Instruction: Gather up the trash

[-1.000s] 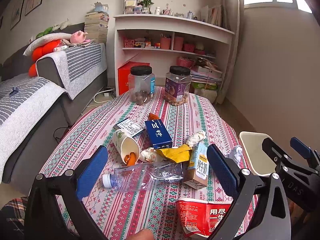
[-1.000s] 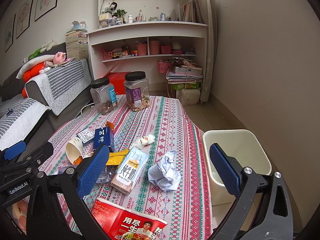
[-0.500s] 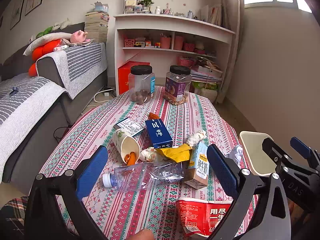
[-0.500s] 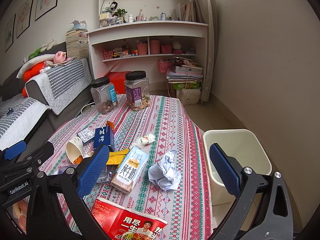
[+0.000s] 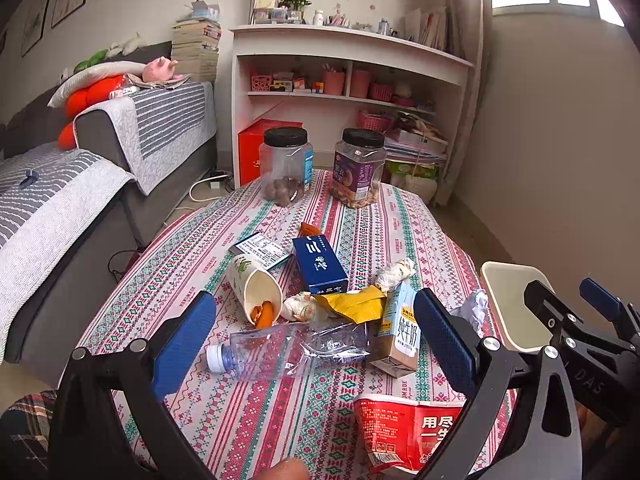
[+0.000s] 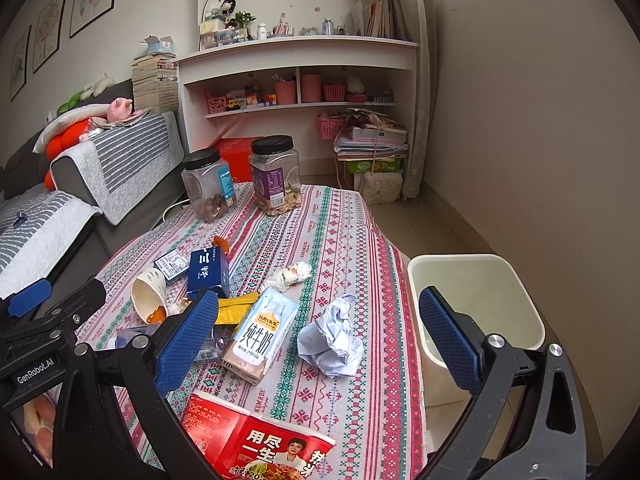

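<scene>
Nothing has shifted since a second ago: both claws hang at the same spots above the near edge of the worktop [image 5: 192,240], whose patterned cloth carries the litter. With jaws spread wide and gripping nothing, the left claw [image 5: 316,334] frames a crushed clear plastic bottle [image 5: 288,350] lying on its side, cap toward the left. Just behind the bottle lie a tipped paper cup [image 5: 254,286] with orange peel in its mouth, a yellow wrapper [image 5: 354,304], a blue box [image 5: 318,264] and a milk carton [image 5: 400,330] on its side. A red instant-noodle cup [image 5: 404,432] lies nearest the camera. Equally wide and empty, the right claw [image 6: 316,338] hovers over a crumpled pale paper ball [image 6: 332,340], with the milk carton just left of it. A cream waste bin [image 6: 476,312] stands on the floor beside the worktop's right edge. Two black-lidded jars [image 5: 286,168] stand at the far end, well apart from the trash.
</scene>
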Tool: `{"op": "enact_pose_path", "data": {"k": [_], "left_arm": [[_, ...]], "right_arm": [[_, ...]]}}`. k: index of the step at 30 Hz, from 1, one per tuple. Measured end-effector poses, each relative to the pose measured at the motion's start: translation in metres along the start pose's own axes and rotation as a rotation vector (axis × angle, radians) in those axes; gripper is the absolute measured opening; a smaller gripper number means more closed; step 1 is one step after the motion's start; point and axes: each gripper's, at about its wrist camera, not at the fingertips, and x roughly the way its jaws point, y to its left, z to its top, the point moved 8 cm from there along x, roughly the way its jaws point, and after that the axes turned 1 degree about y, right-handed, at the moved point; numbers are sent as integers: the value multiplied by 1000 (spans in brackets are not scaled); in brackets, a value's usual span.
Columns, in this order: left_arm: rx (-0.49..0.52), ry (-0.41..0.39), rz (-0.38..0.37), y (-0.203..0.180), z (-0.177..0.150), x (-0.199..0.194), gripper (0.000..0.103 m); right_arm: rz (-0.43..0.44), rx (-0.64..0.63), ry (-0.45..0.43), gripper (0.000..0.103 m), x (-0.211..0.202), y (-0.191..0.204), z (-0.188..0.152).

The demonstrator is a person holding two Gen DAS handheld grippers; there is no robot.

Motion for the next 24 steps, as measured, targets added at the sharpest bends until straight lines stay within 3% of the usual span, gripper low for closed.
{"op": "enact_pose_path", "data": {"k": [11, 20, 24], "left_arm": [[-10, 61, 42, 18, -6, 9, 96], [-82, 126, 79, 59, -7, 13, 96], [-134, 133, 76, 73, -3, 11, 96]], "right_arm": [[17, -69, 128, 96, 9, 3, -21], [266, -341, 288, 96, 3, 46, -78], [331, -488, 354, 96, -6, 68, -110]]}}
